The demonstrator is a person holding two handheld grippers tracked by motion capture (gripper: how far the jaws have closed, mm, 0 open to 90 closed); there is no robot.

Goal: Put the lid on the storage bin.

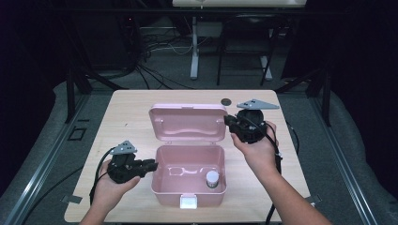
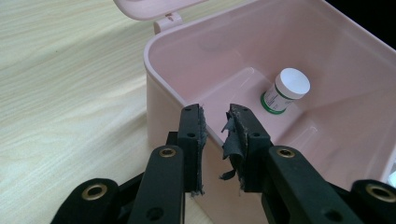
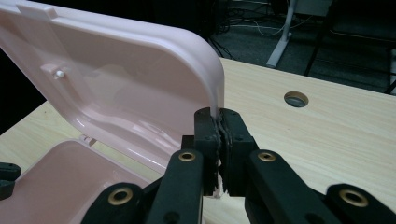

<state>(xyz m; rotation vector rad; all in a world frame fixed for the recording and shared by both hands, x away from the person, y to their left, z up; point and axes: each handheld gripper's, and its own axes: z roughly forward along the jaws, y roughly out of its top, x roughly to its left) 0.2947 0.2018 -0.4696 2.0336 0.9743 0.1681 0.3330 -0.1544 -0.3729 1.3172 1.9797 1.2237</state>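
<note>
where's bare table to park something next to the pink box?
Free: the bare wooden table left of the pink plastic box, and the right strip past the round cable hole. Crowded: left tongs straddle the box's left wall; right tongs pinch the raised lid; a white-capped bottle sits inside.

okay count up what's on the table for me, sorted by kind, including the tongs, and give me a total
Pink boxes, lid open: 1, the pink box
White-capped bottles inside it: 1, the bottle
Tongs: 2, the left tongs straddling the box wall, the right tongs shut on the lid
Total: 4
</note>
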